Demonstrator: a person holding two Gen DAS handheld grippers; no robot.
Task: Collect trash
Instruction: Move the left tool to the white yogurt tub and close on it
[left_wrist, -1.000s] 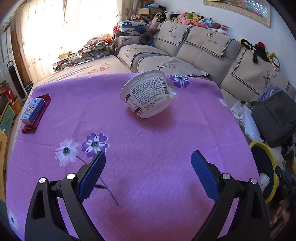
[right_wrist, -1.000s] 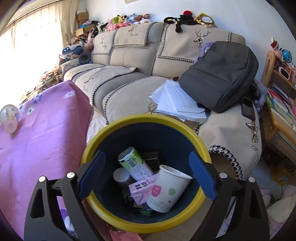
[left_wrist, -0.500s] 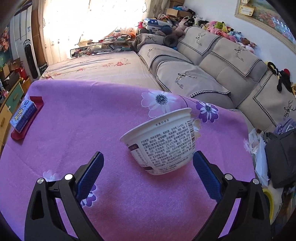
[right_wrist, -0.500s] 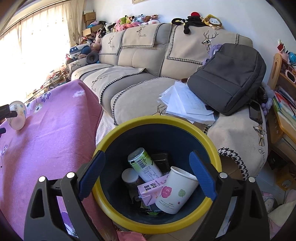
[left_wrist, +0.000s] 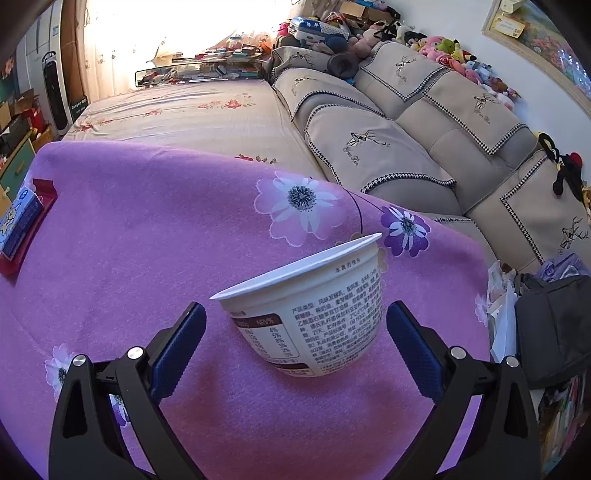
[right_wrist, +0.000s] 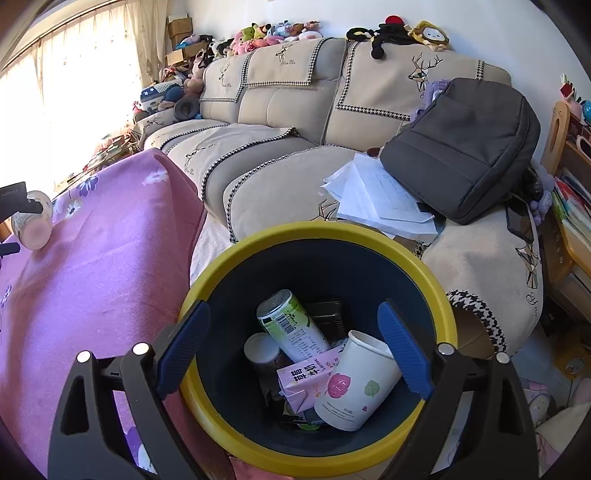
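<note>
In the left wrist view, the left hand-held gripper (left_wrist: 295, 343) is spread wide, its blue-padded fingers (left_wrist: 177, 349) flanking a white yogurt cup (left_wrist: 310, 306) at lower centre of the frame, with a gap showing between each pad and the cup wall, so nothing is grasped. The cup stands tilted on the surface (left_wrist: 147, 240), which is draped in a purple flowered cloth; its rim slants up toward the right and its printed label faces the camera. At the far left edge of that frame a blue box (left_wrist: 18, 221) lies on a red tray (left_wrist: 35, 225). A beige sofa (left_wrist: 424, 147) fills the upper right, with plush toys along its back. In the right wrist view, the right hand-held gripper (right_wrist: 293, 345) is likewise released and empty, hanging over a dark trash bin with a yellow rim (right_wrist: 436, 280) at lower centre. Inside the bin lie a green-and-white can (right_wrist: 291, 328), a white paper cup with leaf prints (right_wrist: 354, 384), a pink carton (right_wrist: 303, 376) and a small white lidded container (right_wrist: 260, 349). The yogurt cup (right_wrist: 33, 221) appears at the far left edge of this frame, on the cloth, with dark parts of the other gripper beside it. A grey backpack (right_wrist: 465, 147) rests on loose papers (right_wrist: 376, 199) on the sofa at upper right.
</note>
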